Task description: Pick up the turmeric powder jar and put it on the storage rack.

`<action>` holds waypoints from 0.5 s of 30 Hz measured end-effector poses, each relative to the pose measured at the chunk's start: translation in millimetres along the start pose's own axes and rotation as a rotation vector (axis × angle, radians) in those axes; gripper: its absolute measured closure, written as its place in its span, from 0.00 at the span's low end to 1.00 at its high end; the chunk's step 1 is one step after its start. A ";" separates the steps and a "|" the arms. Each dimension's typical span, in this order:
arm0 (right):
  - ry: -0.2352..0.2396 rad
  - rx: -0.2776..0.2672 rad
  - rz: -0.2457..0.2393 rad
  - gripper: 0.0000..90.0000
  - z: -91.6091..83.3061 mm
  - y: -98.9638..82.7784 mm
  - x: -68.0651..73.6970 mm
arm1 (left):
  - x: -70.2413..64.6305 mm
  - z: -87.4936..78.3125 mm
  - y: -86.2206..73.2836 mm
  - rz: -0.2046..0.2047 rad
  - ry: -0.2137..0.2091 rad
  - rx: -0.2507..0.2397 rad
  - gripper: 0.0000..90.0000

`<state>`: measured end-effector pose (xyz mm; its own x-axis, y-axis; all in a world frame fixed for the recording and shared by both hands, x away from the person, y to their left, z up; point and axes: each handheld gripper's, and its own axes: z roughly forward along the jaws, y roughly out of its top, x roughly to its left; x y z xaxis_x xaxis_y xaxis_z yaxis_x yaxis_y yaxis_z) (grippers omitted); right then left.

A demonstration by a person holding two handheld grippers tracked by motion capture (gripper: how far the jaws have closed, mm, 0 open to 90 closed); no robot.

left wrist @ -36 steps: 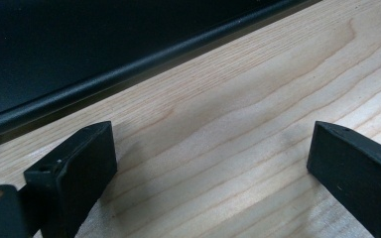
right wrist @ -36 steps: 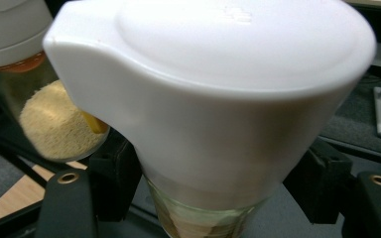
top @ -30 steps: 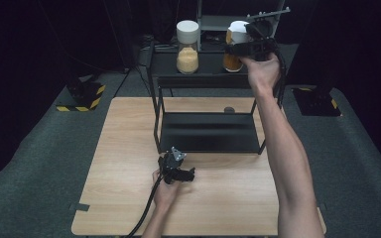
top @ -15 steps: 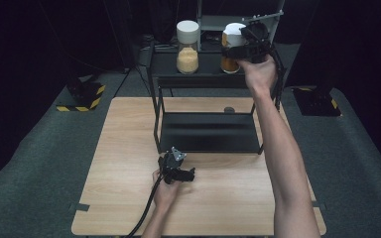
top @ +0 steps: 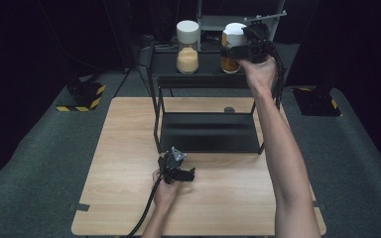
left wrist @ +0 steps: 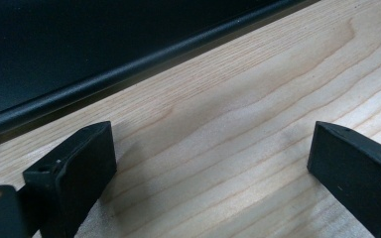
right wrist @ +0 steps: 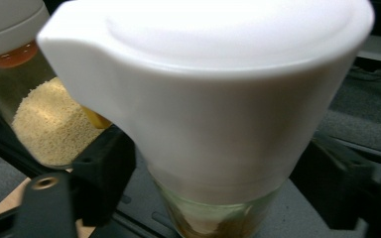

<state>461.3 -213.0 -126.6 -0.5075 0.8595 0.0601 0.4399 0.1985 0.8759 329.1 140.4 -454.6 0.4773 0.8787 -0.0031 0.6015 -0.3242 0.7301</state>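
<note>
Since a second ago, the right hand-held gripper [top: 245, 48] has been brought closer against the right jar [top: 233, 42] on the rack's [top: 206, 82] top shelf; its jaws have just been opening and flank the jar below its white lid [right wrist: 218, 94], without clear contact. Nearest, the left hand-held gripper [top: 177, 168] is rested on the counter [top: 124, 148], jaws wide apart, nothing between. No writing can be read on either jar. A second jar [top: 187, 47] of pale grain is stood beside it.
</note>
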 end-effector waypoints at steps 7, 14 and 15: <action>0.023 -0.033 0.010 0.08 -7.8 -12.7 -6.6 | 0.1 0.0 0.1 0.000 -0.001 0.000 0.05; 0.042 -0.087 0.019 0.06 -23.2 -28.7 -18.8 | -0.1 0.1 0.2 0.000 0.000 0.001 0.05; 0.042 -0.087 0.019 0.06 -23.2 -28.7 -18.8 | -0.1 0.1 0.2 0.000 0.000 0.001 0.05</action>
<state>441.0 -245.8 -141.8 -0.5310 0.8420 0.0958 0.3849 0.1389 0.9125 329.3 140.2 -454.5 0.4770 0.8789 -0.0031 0.6021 -0.3242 0.7297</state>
